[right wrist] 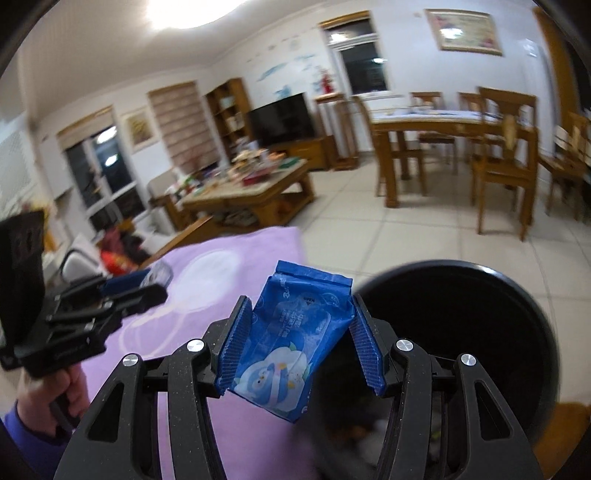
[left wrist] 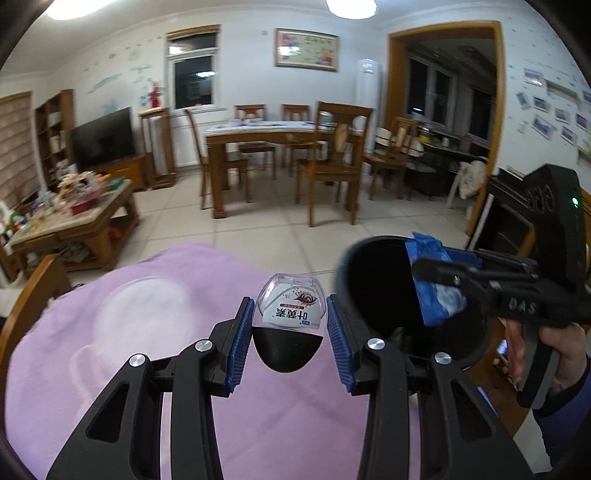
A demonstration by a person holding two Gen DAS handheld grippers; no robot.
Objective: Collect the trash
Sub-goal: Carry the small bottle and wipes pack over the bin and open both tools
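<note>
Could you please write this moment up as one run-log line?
left gripper: shut on small bottle | right gripper: shut on blue wipes pack | black bin: open, beside purple cloth

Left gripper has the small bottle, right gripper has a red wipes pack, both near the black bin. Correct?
Not quite: the wipes pack in the right gripper is blue, not red; the right wrist view shows it. The rest holds: the left gripper has the small bottle, and both are near the black bin.

Bright ceiling lamp (right wrist: 184,11) glare overhead; room below evenly lit; fisheye bends edges; dark corners; bin (right wrist: 461,332) rim motion-blurred.
</note>
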